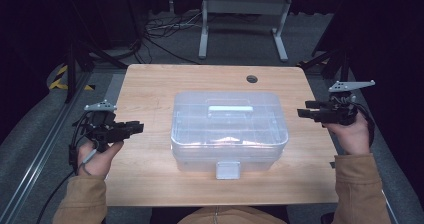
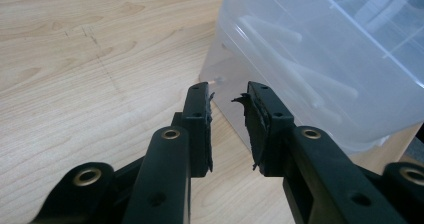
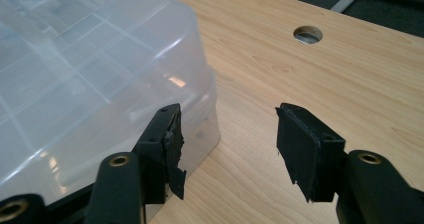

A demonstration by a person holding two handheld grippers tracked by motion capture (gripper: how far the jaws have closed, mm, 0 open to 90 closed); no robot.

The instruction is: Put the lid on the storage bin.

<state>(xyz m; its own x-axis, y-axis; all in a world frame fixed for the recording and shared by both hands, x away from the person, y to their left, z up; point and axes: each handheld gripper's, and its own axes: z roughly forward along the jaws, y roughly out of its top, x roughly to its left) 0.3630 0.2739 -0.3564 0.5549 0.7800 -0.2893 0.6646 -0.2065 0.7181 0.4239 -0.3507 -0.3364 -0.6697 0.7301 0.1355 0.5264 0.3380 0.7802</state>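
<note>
Table (image 1: 150, 84): pale wood, cable hole (image 1: 252, 78) | floor: grey carpet | both tongs: parted, empty

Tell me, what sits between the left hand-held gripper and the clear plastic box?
Nothing: in the high view, only bare table separates the left hand-held gripper from the box.

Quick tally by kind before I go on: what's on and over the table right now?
Clear plastic box: 1
Grippers: 2, left gripper and right gripper, both with jaws open and holding nothing
Total: 3, on one wooden table
</note>
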